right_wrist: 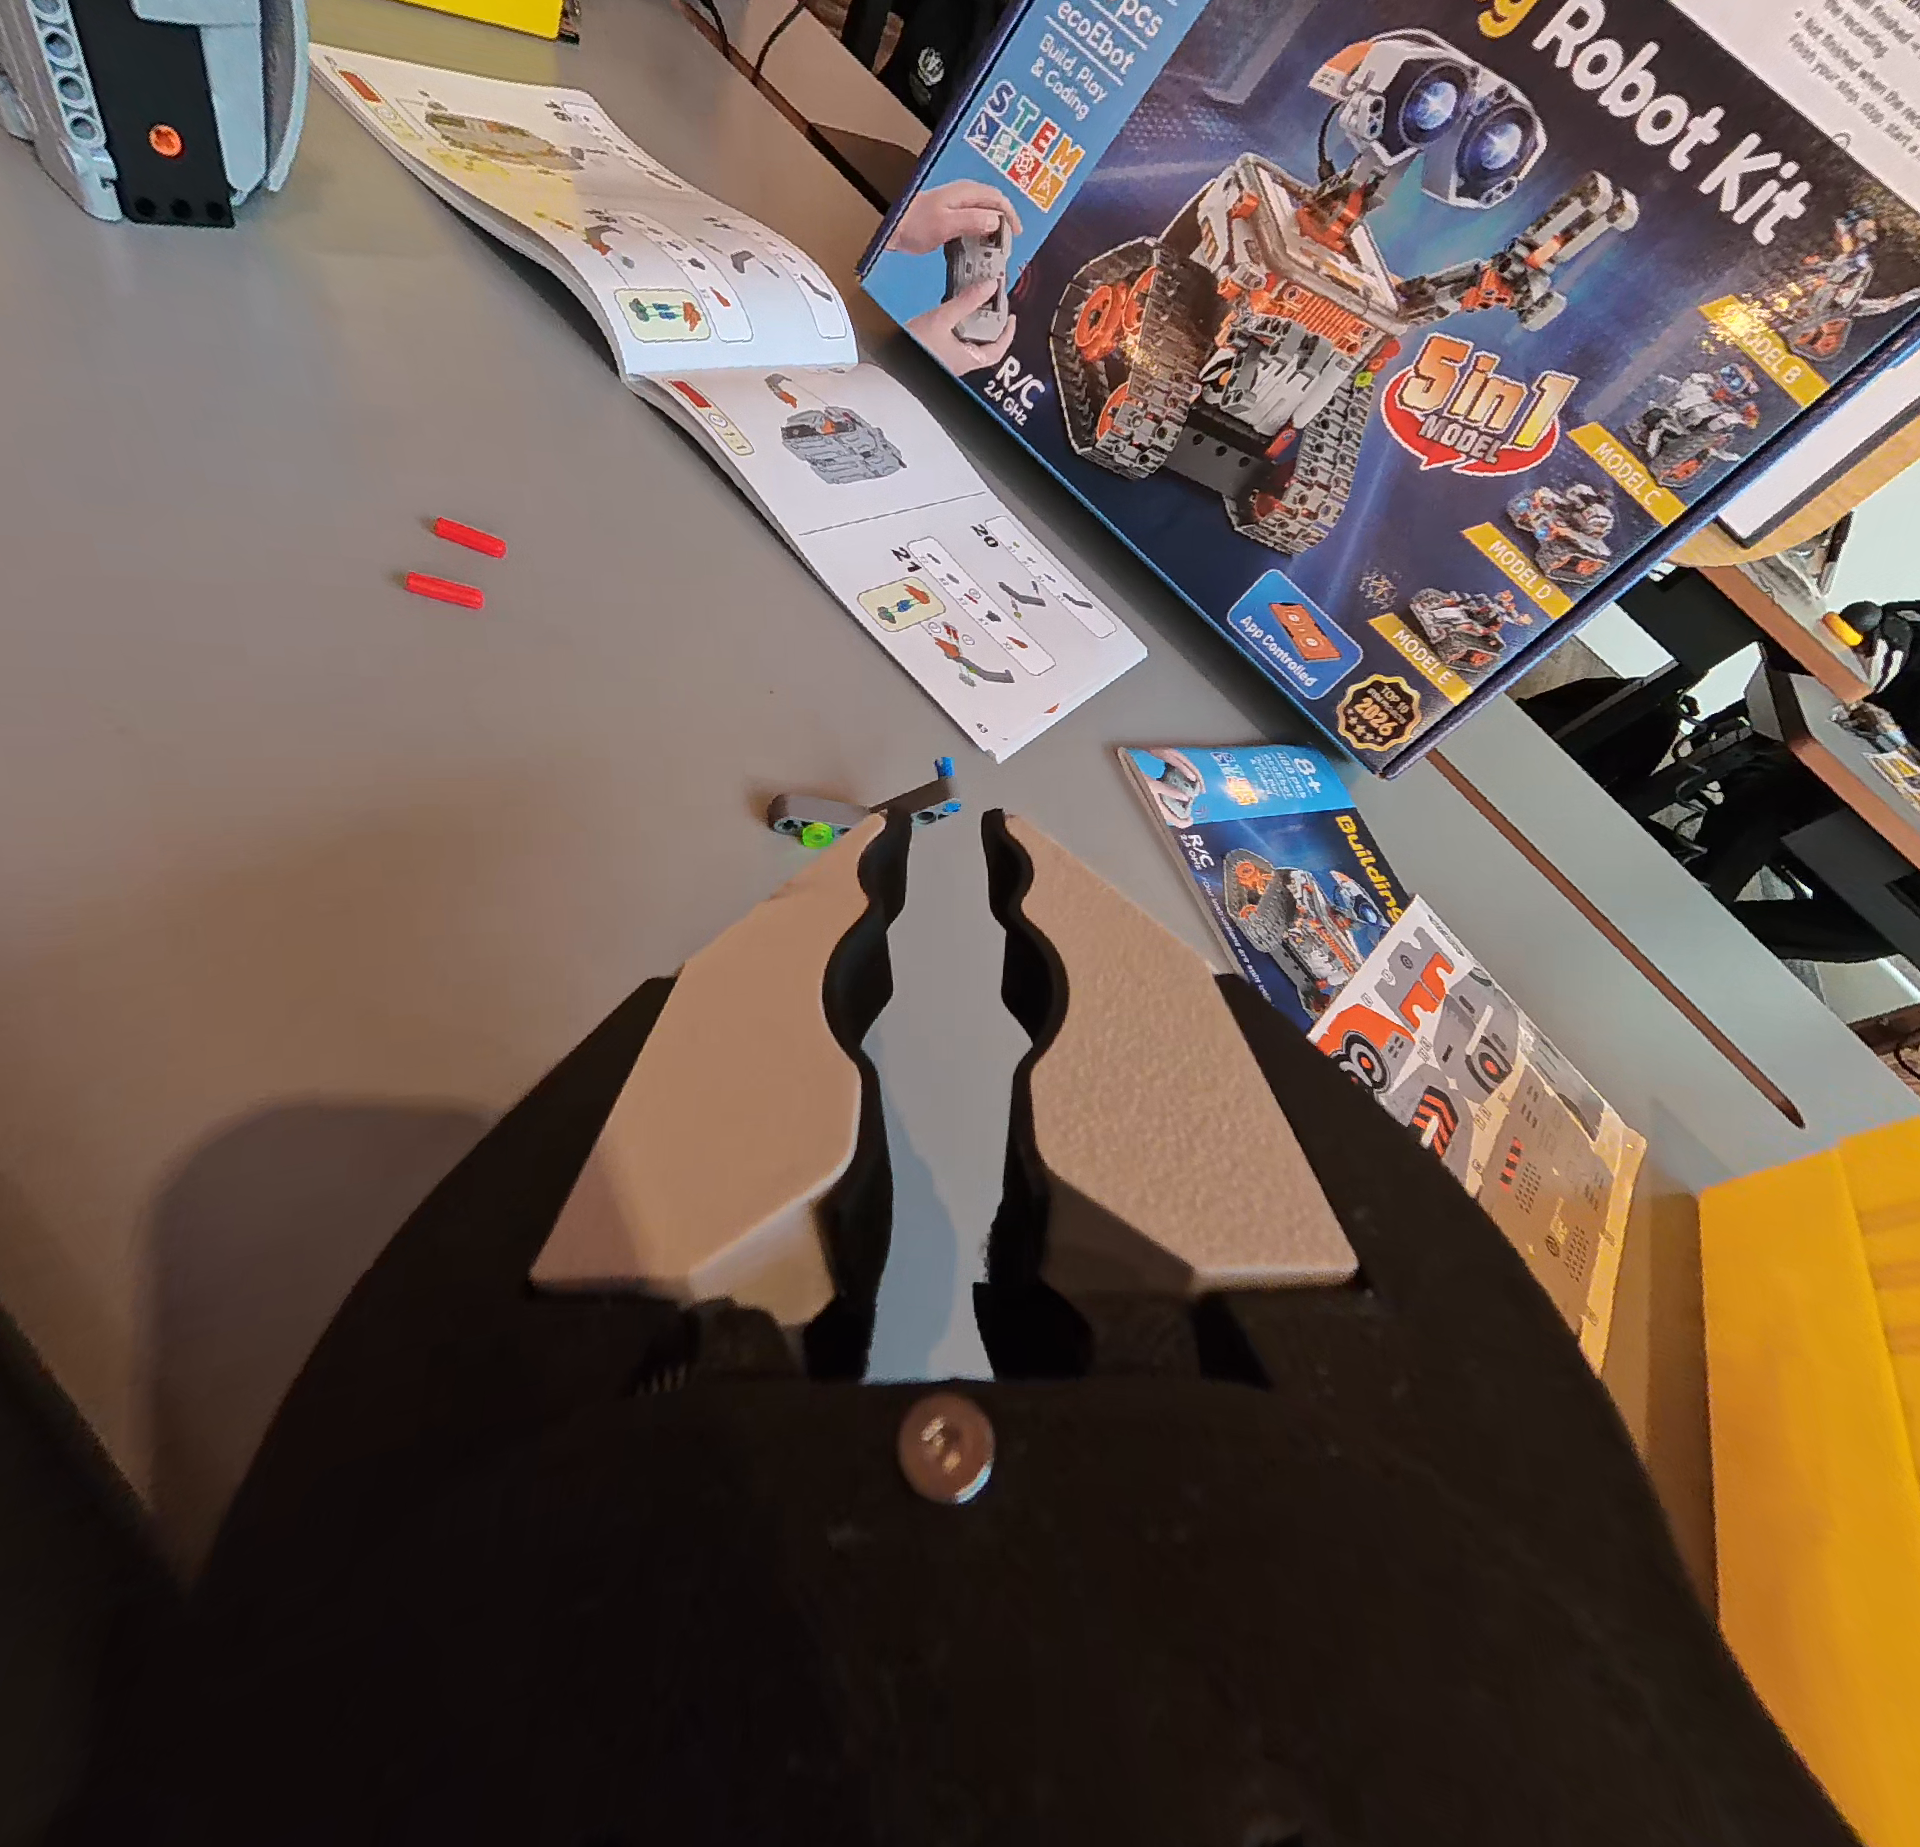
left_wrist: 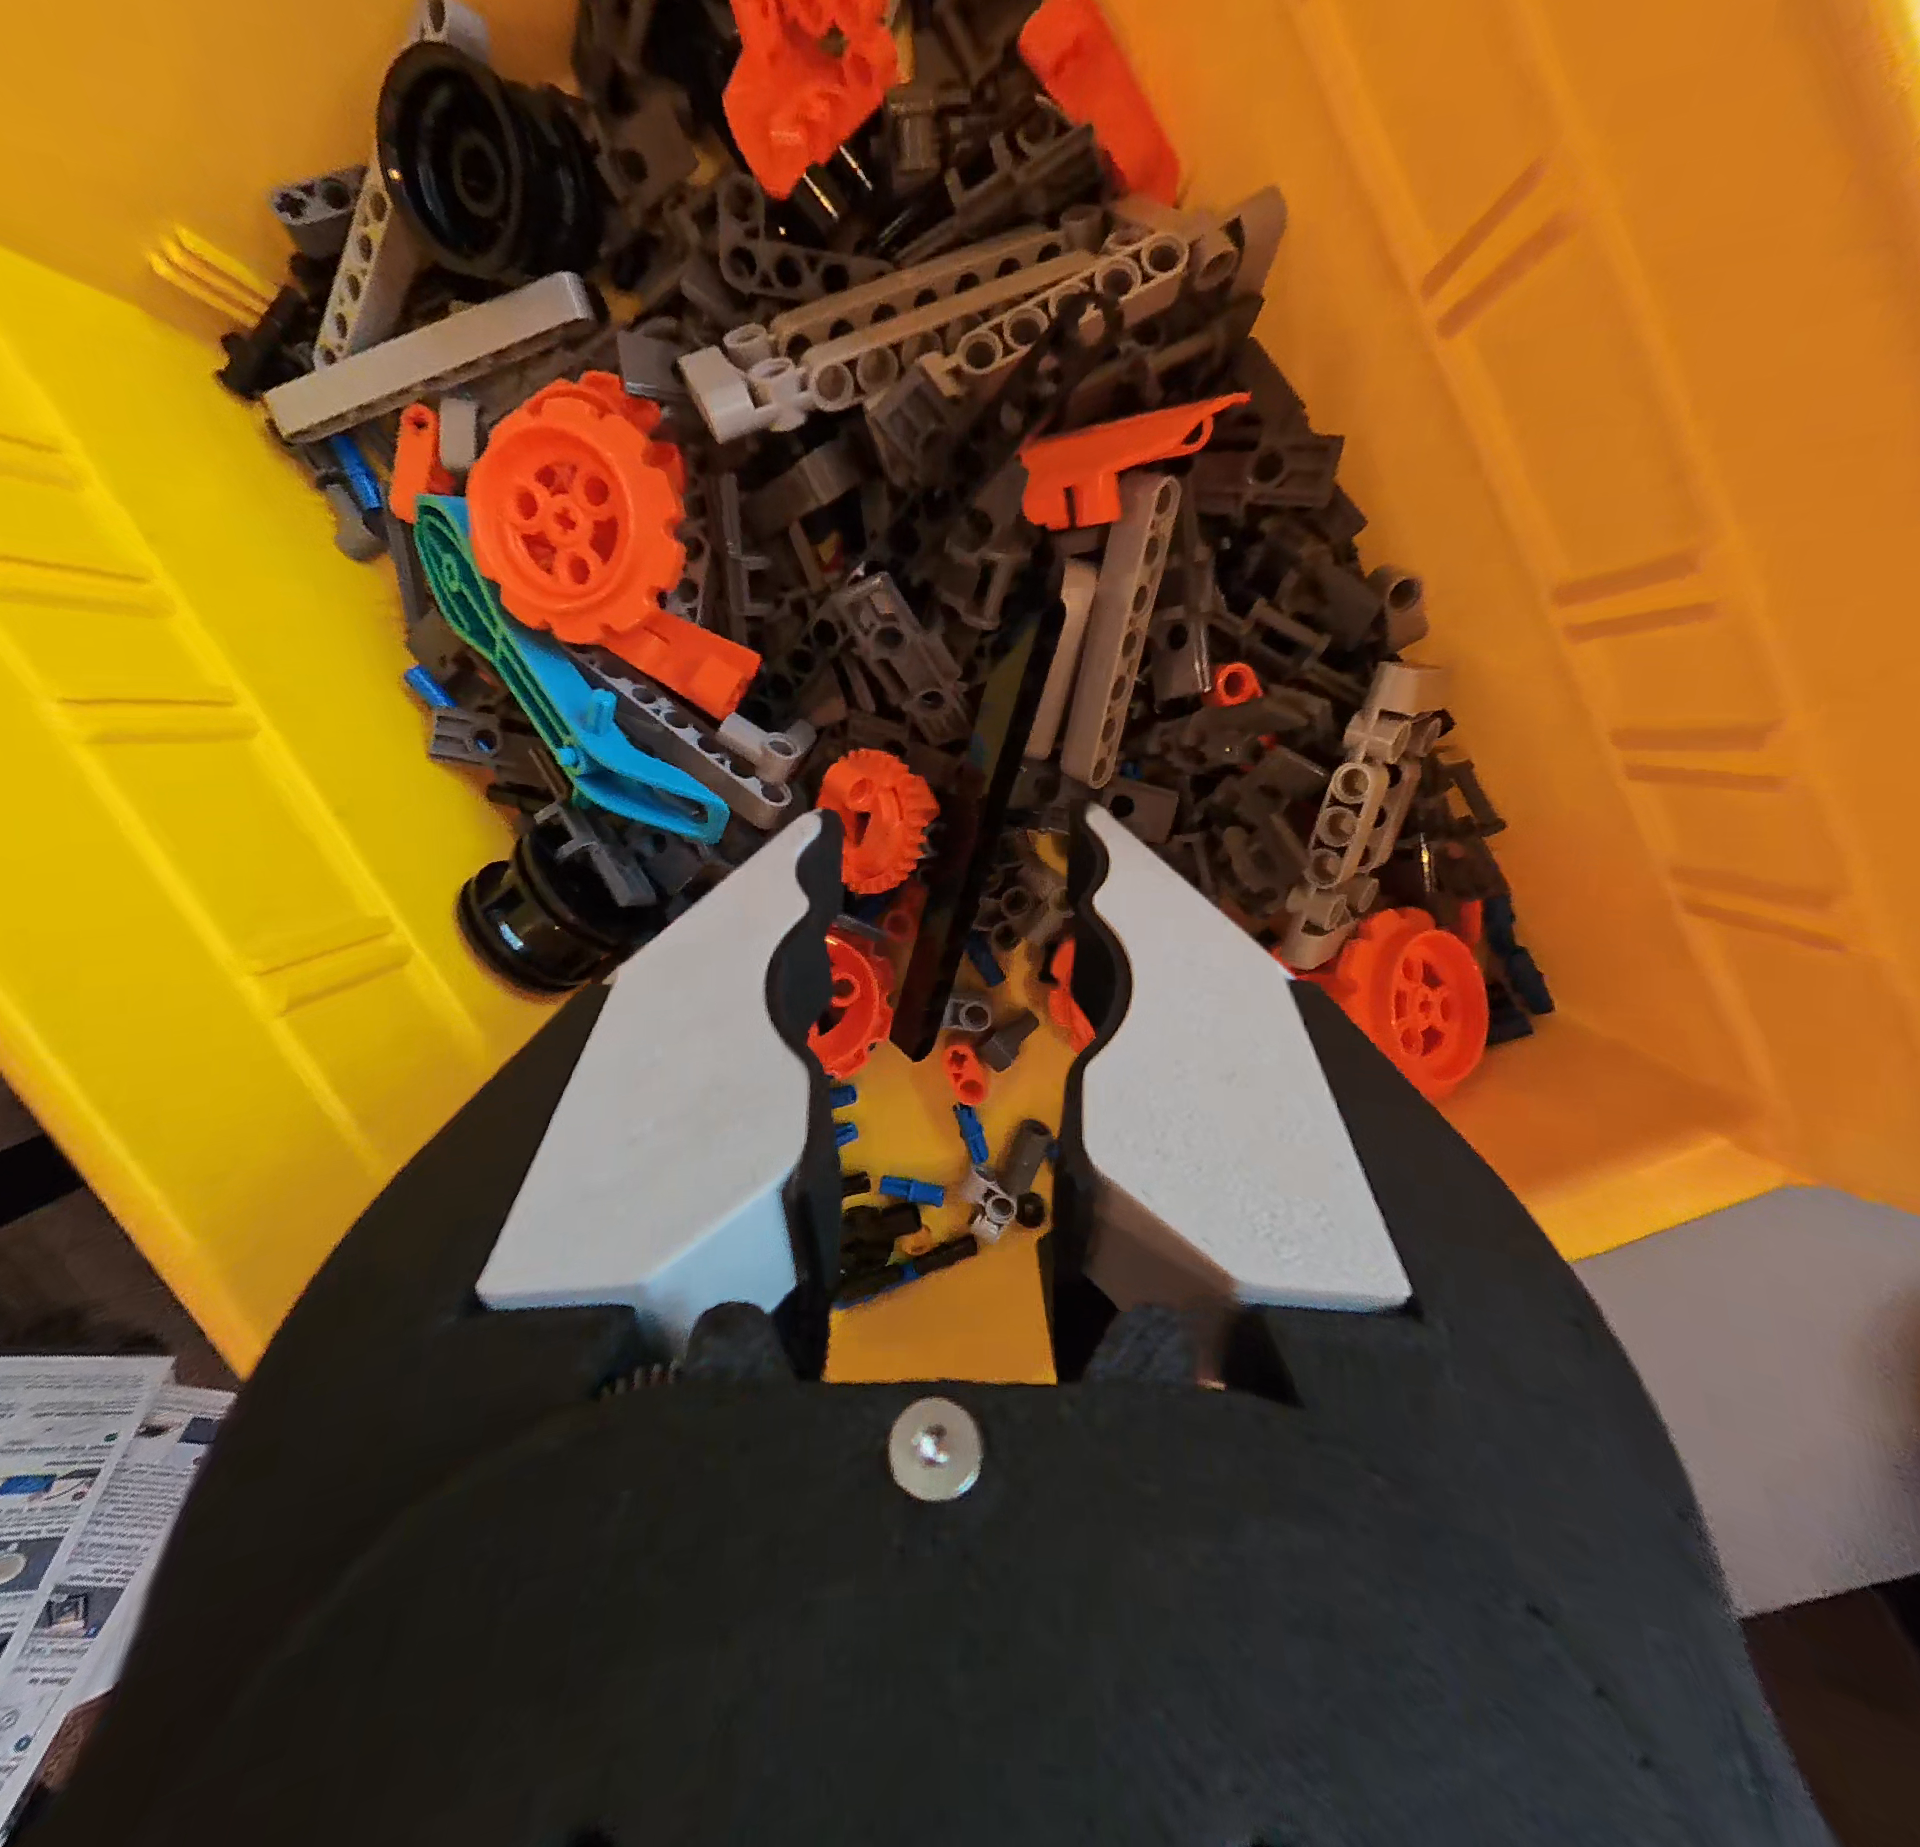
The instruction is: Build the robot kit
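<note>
Left gripper (left_wrist: 954, 841) is over a yellow bin (left_wrist: 1558, 426), fingers spread, nothing between them. Bin holds a heap of building pieces (left_wrist: 1039, 509), mostly dark grey and light grey holed beams. Nearest the fingertips: a small orange gear (left_wrist: 883, 821) just beside the left finger tip, and a long black strip (left_wrist: 997, 758) running up the heap from between the fingers. A second orange gear (left_wrist: 857, 997) shows in the gap between the fingers, lower down, partly hidden by the left finger. Farther up: a large orange toothed wheel (left_wrist: 575, 512), a blue-green curved piece (left_wrist: 582, 727) below it, a black wheel (left_wrist: 473, 161) near the far left wall, and another orange wheel (left_wrist: 1413, 997) at the right foot of the heap. Small blue and black pins (left_wrist: 914, 1189) lie loose on the bin floor. Printed paper (left_wrist: 62, 1548) lies outside the bin, lower left. Right gripper (right_wrist: 948, 829) is low over a grey table (right_wrist: 312, 862), fingers parted with a narrow gap, holding nothing. Just beyond the tips lies a small grey beam assembly (right_wrist: 862, 810) with a green stud and a blue pin; contact with the left finger tip cannot be told. Two red pins (right_wrist: 457, 561) lie side by side, well apart to the left. An open instruction booklet (right_wrist: 727, 384) lies beyond, a large kit box (right_wrist: 1403, 322) stands to the right, and a leaflet (right_wrist: 1278, 862) and sticker sheet (right_wrist: 1486, 1080) lie near the right finger. A partly built grey and black model (right_wrist: 135, 72) is at the far left corner.
</note>
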`<state>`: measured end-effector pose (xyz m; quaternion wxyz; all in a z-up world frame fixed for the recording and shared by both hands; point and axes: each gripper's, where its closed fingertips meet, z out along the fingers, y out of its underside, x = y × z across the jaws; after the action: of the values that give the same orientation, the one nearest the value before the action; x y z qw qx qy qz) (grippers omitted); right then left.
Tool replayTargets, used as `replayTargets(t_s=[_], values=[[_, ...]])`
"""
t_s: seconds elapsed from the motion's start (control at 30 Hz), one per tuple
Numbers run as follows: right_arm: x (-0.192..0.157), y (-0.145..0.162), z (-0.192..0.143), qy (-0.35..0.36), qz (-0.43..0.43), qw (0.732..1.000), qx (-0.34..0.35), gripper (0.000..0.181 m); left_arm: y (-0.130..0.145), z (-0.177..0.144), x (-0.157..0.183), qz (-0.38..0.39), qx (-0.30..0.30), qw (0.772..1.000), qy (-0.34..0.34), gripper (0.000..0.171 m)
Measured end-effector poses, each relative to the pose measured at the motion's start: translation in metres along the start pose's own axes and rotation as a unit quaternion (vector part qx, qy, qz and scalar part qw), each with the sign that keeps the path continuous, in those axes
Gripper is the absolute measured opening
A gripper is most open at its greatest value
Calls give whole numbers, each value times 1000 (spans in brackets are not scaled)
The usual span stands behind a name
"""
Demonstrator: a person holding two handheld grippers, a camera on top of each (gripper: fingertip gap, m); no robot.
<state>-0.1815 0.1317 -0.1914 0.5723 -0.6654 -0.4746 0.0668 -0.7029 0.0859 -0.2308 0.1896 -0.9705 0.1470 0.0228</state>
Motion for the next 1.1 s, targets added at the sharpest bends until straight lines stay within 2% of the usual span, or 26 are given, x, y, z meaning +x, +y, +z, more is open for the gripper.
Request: replayTargets(t_s=[0.17, 0.27, 0.43, 0.7, 1.1], values=[[-3, 0, 1, -4, -11, 1000, -3, 14, 0, 5, -5, 16, -12, 1000, -25, 44], [-4, 0, 1, -4, -17, 1000, -5, 14, 5, 8, -4, 27, -35, 999, -32, 32], [-7, 3, 3, -10, -23, 1000, -14, 12, 8, 9, -10, 55, -46, 996, -61, 22], [-10, 5, 6, -17, -32, 999, -20, 11, 6, 7, -10, 50, -36, 997, -55, 17], [-14, 4, 14, -44, -22, 999, -19, 11, -5, -13, -13, 21, 5, 999, -49, 17]])
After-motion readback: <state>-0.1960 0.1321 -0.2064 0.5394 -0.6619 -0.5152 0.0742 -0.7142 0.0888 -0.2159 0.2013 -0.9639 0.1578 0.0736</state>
